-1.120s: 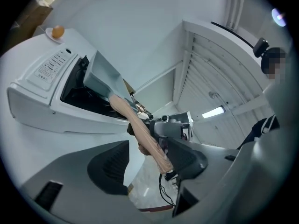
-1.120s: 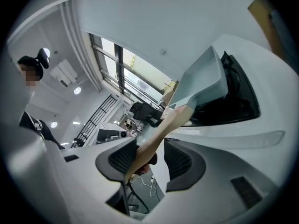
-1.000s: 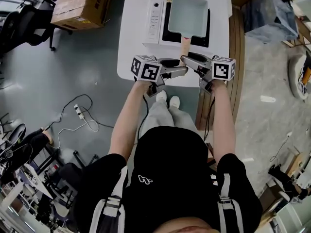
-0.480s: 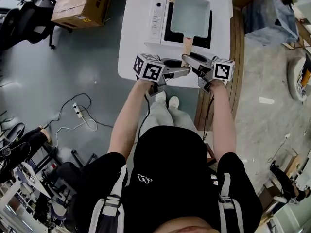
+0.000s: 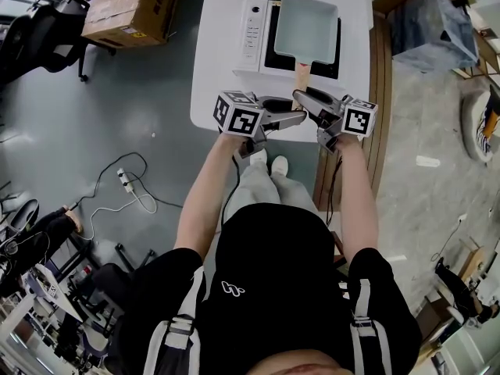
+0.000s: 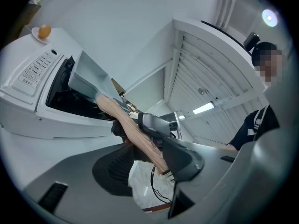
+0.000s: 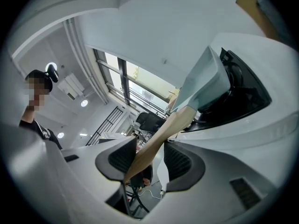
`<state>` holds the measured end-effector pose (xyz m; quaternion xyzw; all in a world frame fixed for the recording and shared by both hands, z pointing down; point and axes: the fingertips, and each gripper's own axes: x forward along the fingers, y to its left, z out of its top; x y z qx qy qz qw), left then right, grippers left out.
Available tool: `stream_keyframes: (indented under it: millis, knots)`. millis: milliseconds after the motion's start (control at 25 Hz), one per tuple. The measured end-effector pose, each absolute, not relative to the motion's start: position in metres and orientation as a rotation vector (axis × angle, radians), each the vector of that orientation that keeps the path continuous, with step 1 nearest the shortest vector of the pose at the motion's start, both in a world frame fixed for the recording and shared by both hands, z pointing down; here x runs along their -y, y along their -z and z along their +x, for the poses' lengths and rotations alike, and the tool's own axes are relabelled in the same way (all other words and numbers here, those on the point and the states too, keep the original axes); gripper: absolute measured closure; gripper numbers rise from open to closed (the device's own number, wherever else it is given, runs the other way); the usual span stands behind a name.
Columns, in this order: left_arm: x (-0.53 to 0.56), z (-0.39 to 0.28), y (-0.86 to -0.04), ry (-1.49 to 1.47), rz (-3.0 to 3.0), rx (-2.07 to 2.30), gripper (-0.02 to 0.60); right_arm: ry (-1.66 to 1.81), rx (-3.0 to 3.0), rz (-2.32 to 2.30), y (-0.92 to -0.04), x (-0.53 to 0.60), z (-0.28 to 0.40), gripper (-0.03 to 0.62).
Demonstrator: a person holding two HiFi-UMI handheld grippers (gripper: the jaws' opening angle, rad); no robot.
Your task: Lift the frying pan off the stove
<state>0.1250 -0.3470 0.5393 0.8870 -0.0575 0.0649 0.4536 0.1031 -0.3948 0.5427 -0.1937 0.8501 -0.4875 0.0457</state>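
A square pale grey frying pan [image 5: 306, 26] sits over the black top of a white stove [image 5: 251, 26]; its wooden handle [image 5: 301, 75] points toward me. My left gripper [image 5: 291, 109] reaches in from the left and is shut on the handle's near end. In the left gripper view the handle [image 6: 135, 134] runs between the jaws of the left gripper [image 6: 149, 164] up to the pan [image 6: 88, 78]. My right gripper [image 5: 306, 98] comes from the right and is also shut on the handle [image 7: 159, 139], both pads against the wood. Whether the pan still touches the stove I cannot tell.
The stove stands on a small white table [image 5: 219, 69], its front edge just under my grippers. An egg on a saucer [image 6: 44, 31] lies behind the stove. A cardboard box [image 5: 129, 6], an office chair [image 5: 31, 37] and floor cables [image 5: 125, 182] are to the left.
The left gripper's jaws have drawn together onto the wooden handle. Both grippers have shifted slightly; pan and stove look unmoved relative to each other.
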Motion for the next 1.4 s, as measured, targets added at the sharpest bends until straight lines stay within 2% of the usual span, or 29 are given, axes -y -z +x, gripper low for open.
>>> stream_keyframes:
  millis: [1400]
  knots:
    - [0.319, 0.117, -0.475, -0.155, 2.321, 0.149, 0.382, 1.33, -2.702, -0.549, -0.474, 0.367, 0.094, 0.399]
